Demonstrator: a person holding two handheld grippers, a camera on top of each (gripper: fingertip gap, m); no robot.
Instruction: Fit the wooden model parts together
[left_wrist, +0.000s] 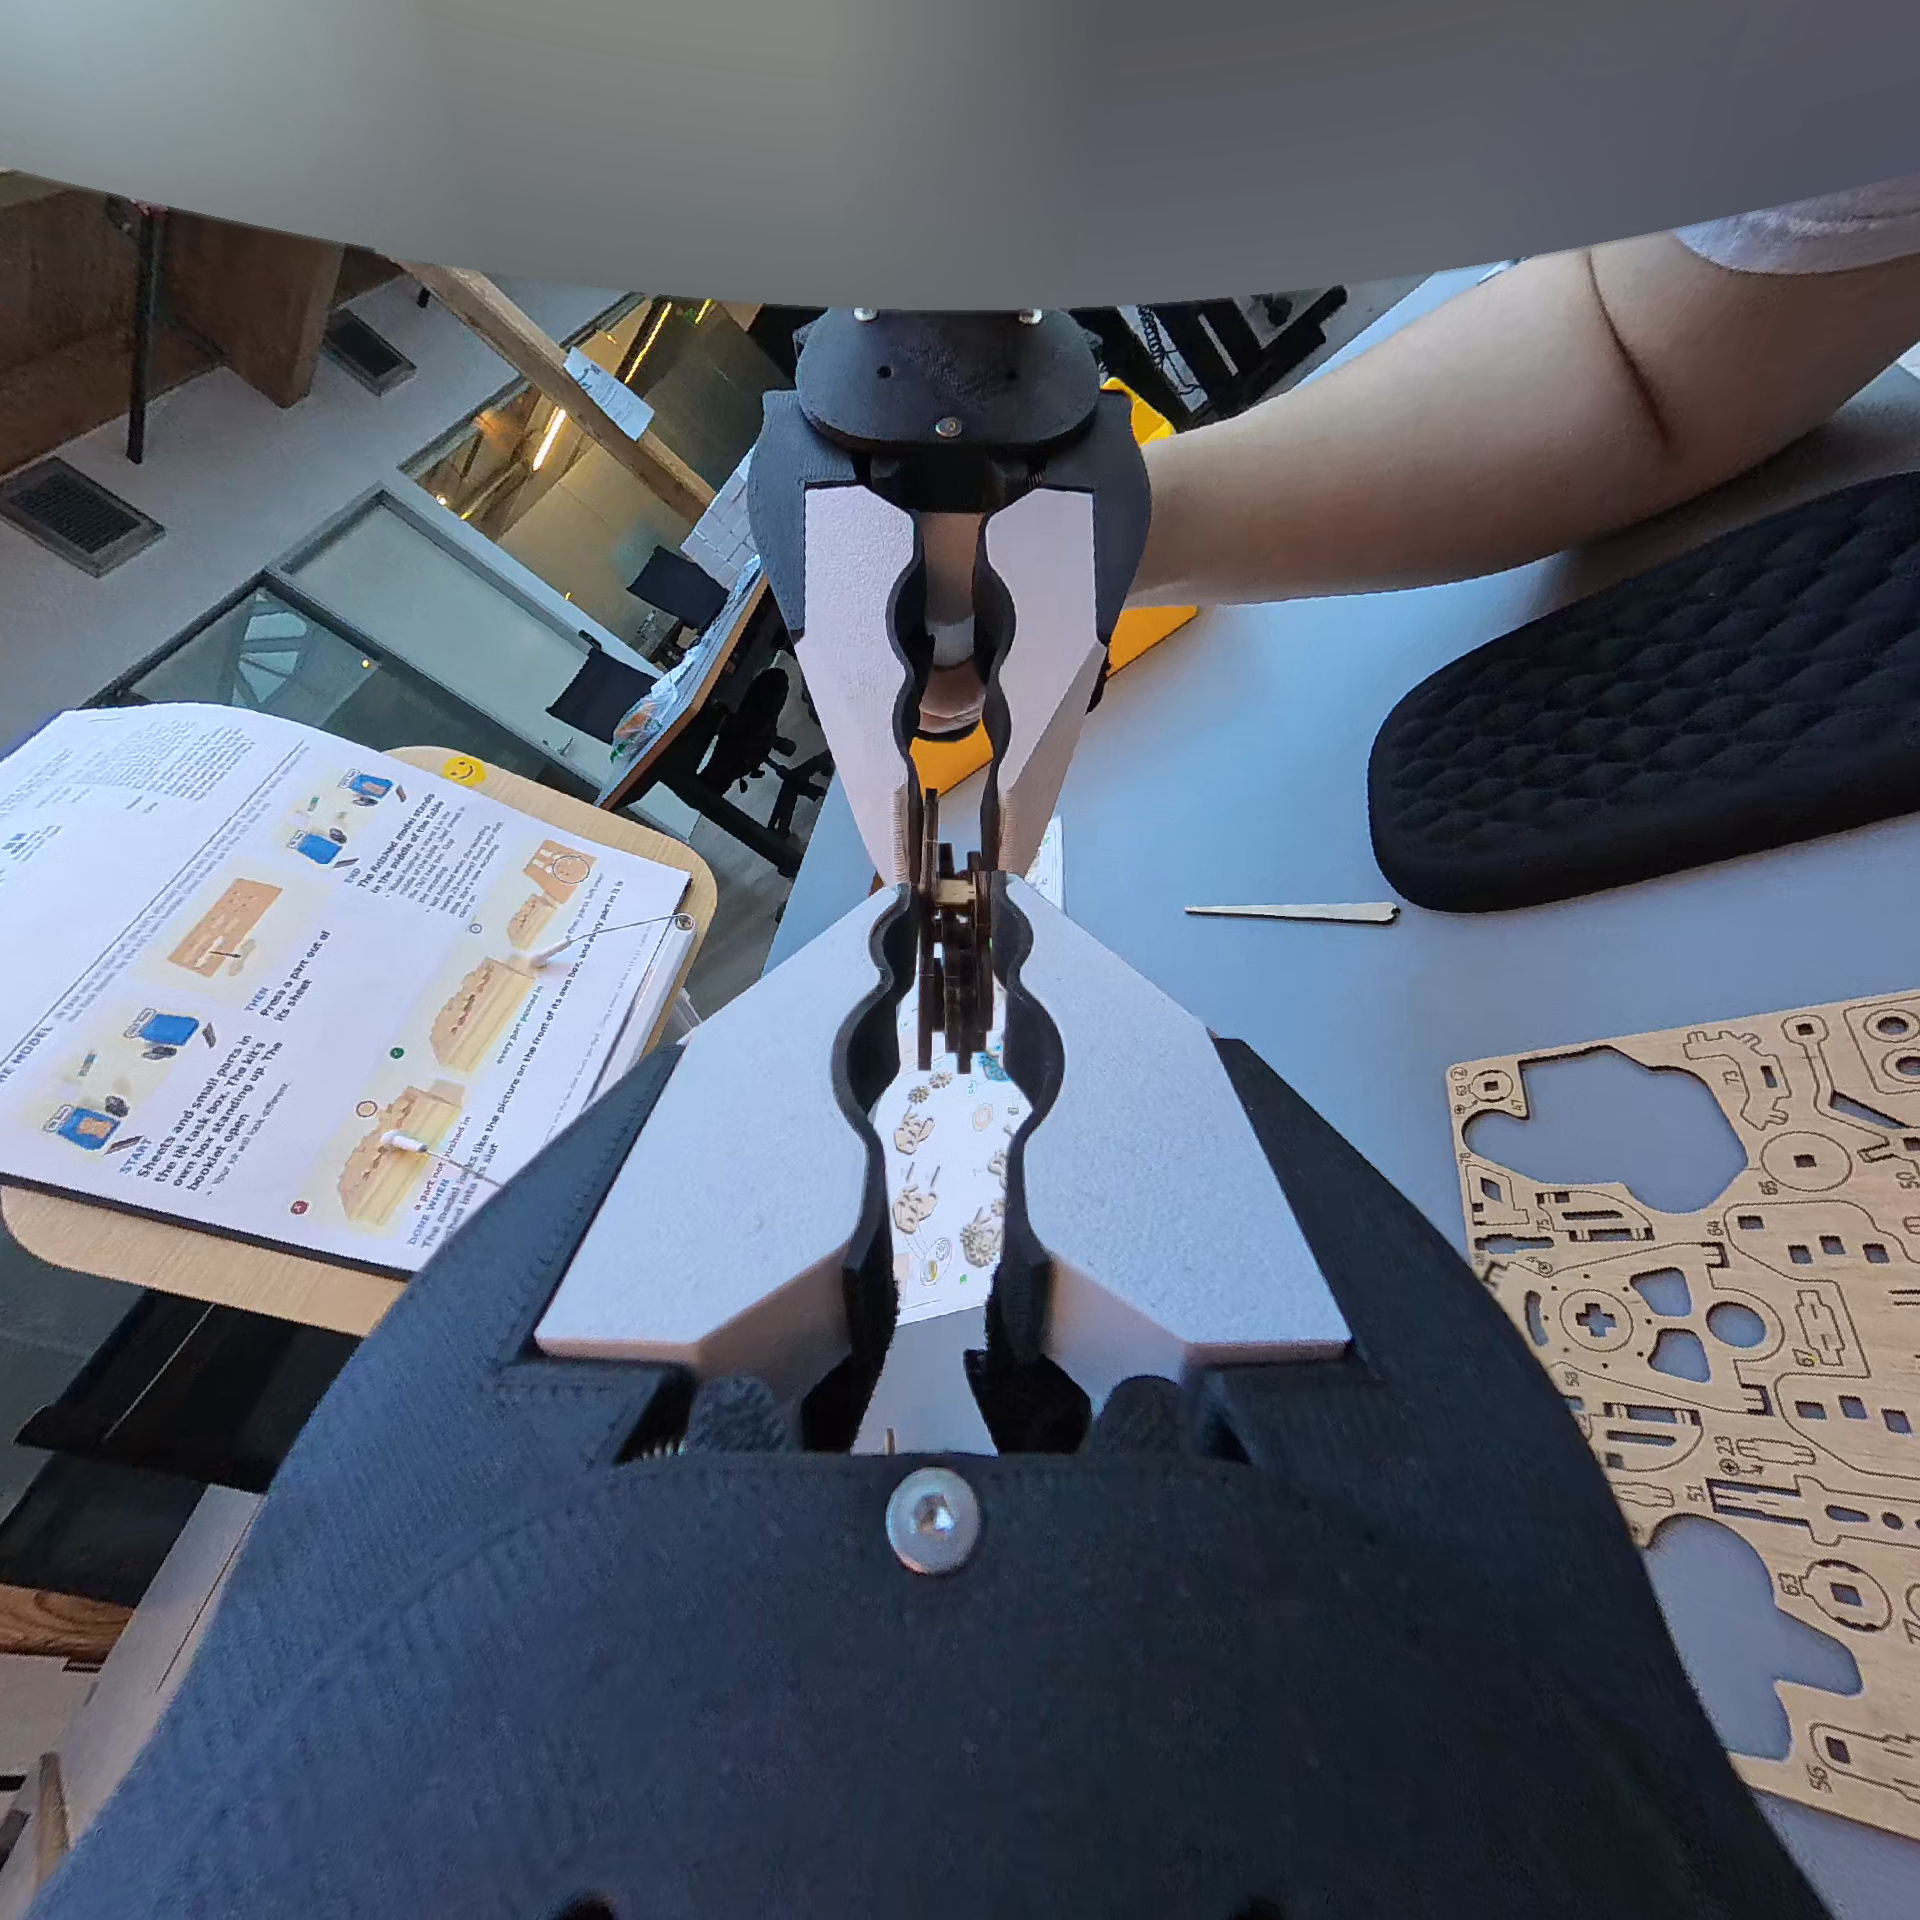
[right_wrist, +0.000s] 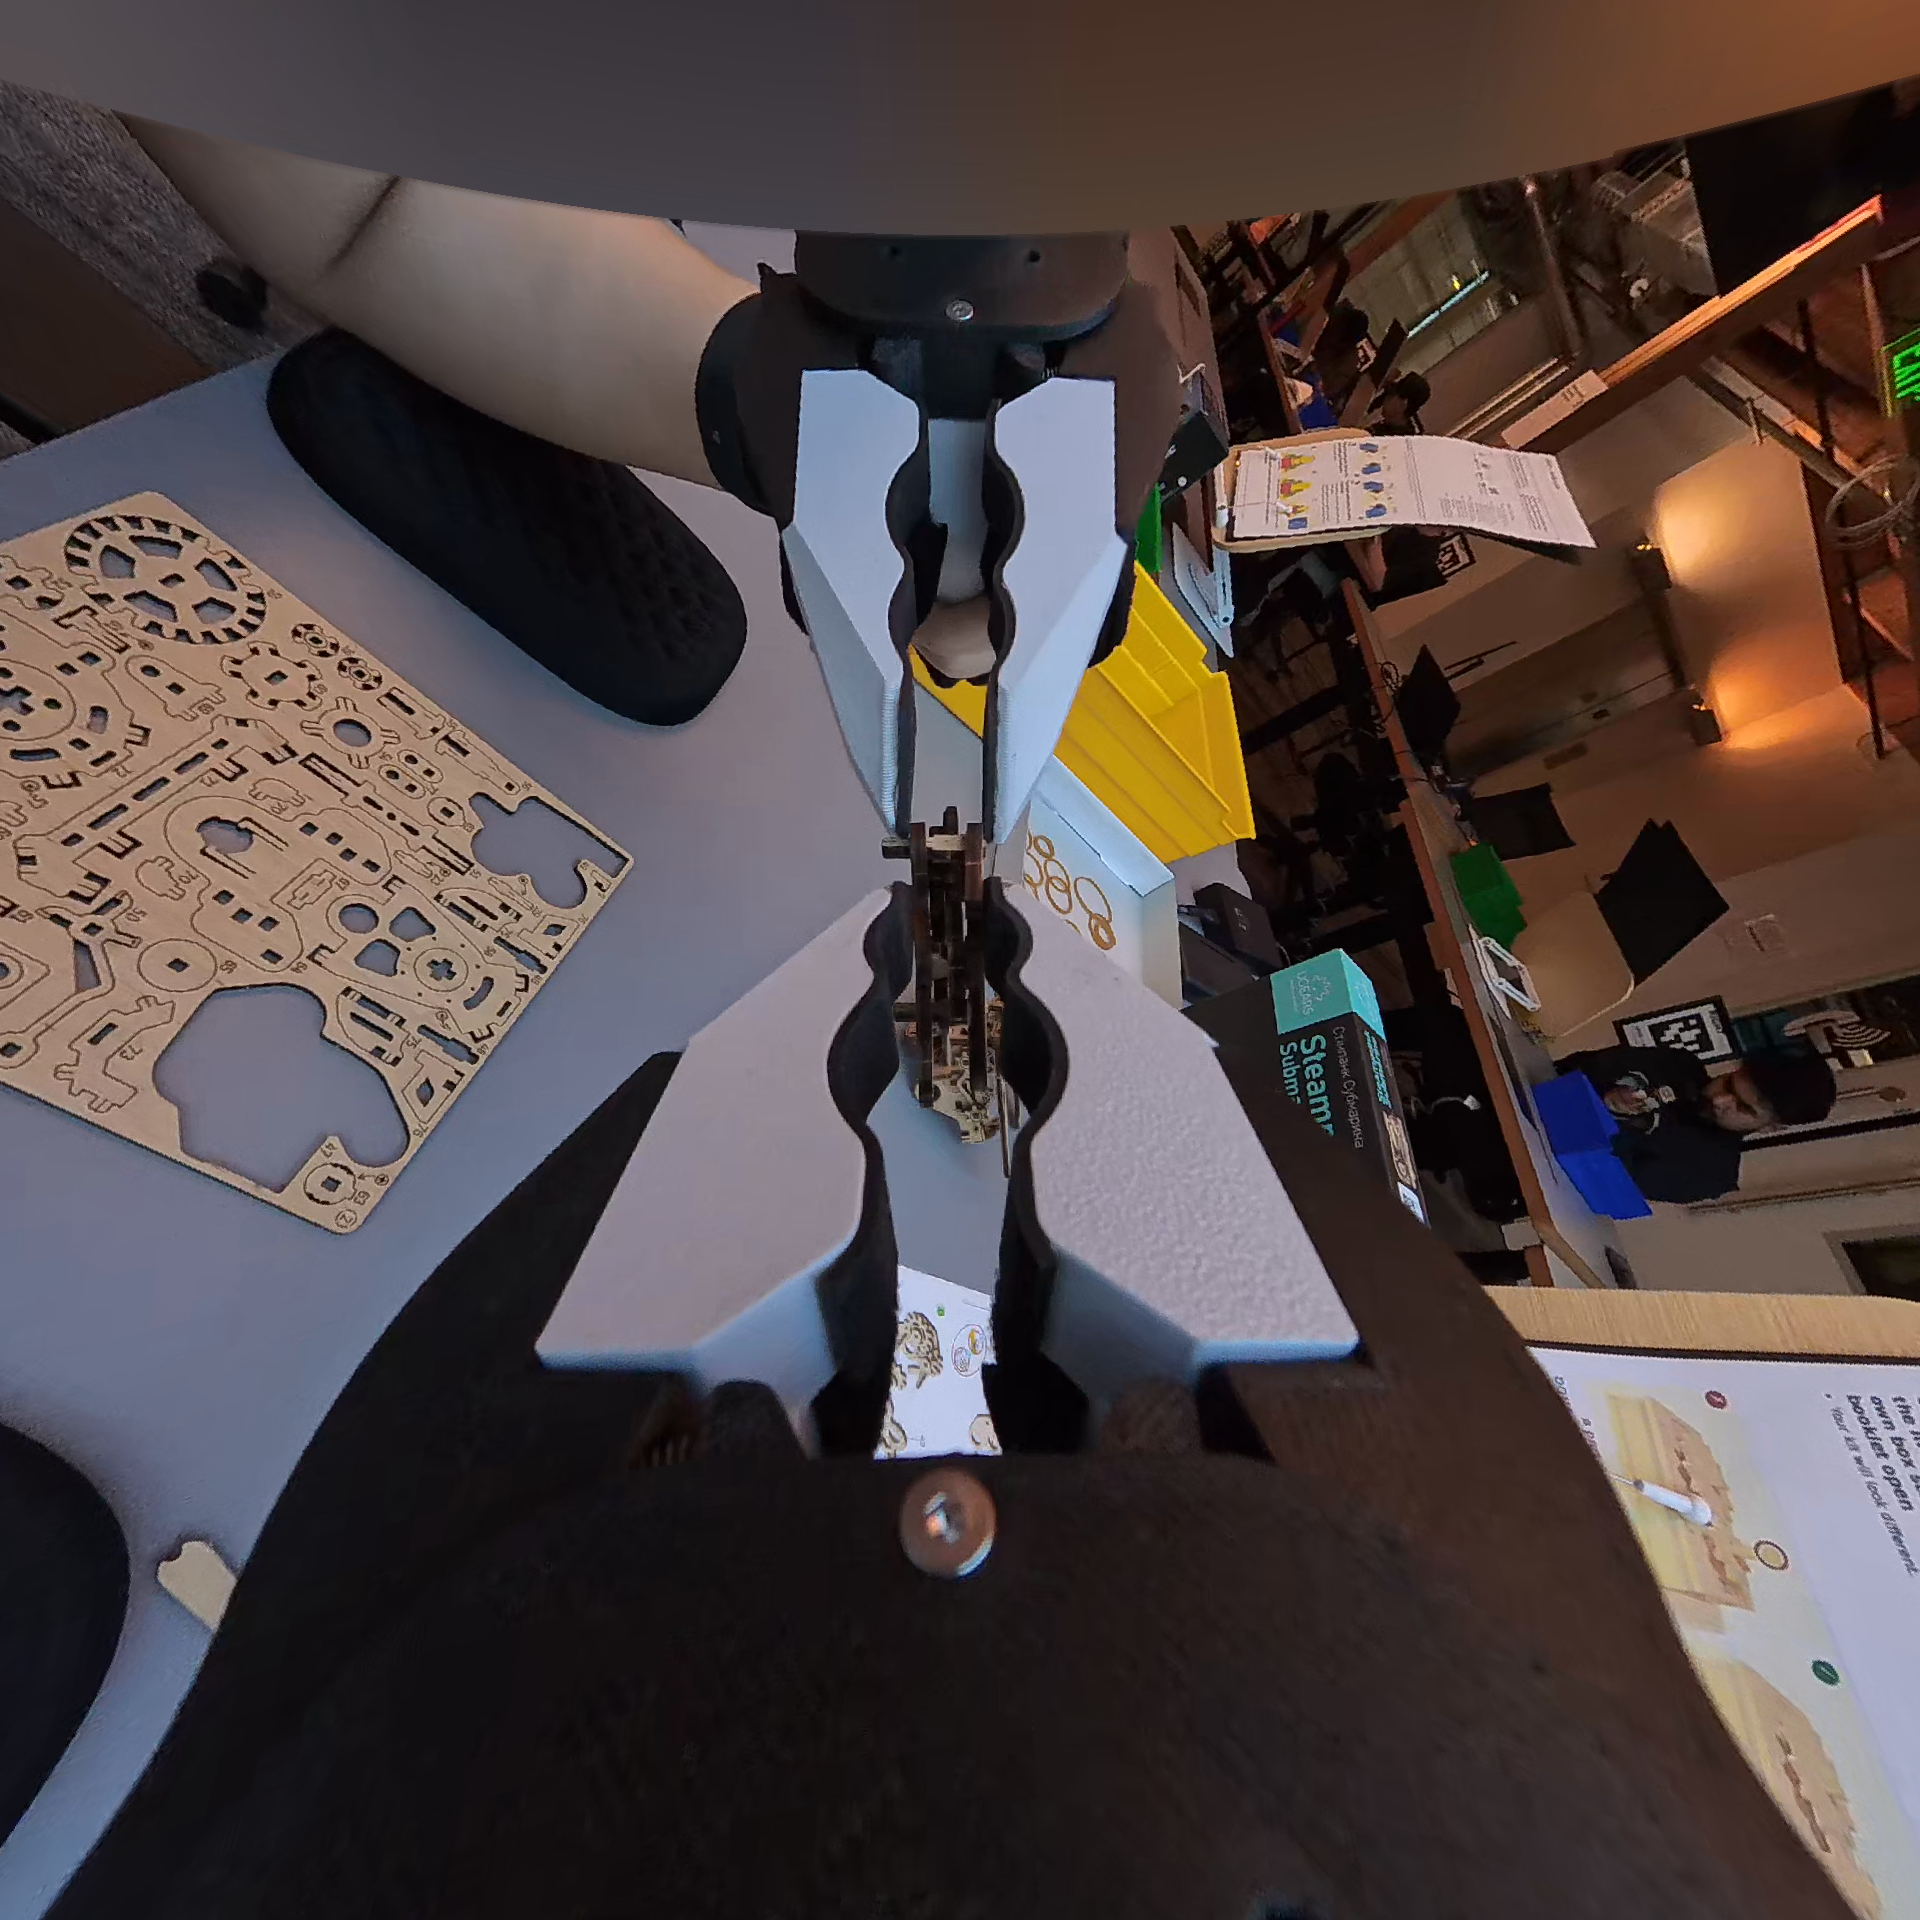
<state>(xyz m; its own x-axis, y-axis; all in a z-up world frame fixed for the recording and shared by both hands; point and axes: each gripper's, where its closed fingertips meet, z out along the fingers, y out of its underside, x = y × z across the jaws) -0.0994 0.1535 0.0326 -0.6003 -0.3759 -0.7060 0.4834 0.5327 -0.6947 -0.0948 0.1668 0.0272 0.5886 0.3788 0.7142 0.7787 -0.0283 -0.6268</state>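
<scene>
Left gripper (left_wrist: 951, 894) and right gripper (right_wrist: 940, 894) meet tip to tip above the table (left_wrist: 1247, 748), each pinching the same small wooden assembly (left_wrist: 948, 935) from opposite ends. Risk: a skewed push could snap or shed a thin plate. Which joint is seating looks unclear, edge-on.

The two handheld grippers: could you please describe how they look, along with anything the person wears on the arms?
Each gripper, left and right, has a black, textured printed body, a silver screw at its centre, and two pale grey wedge-shaped fingers with black wavy inner pads. The forearm is bare; a grey sleeve shows higher up.
</scene>
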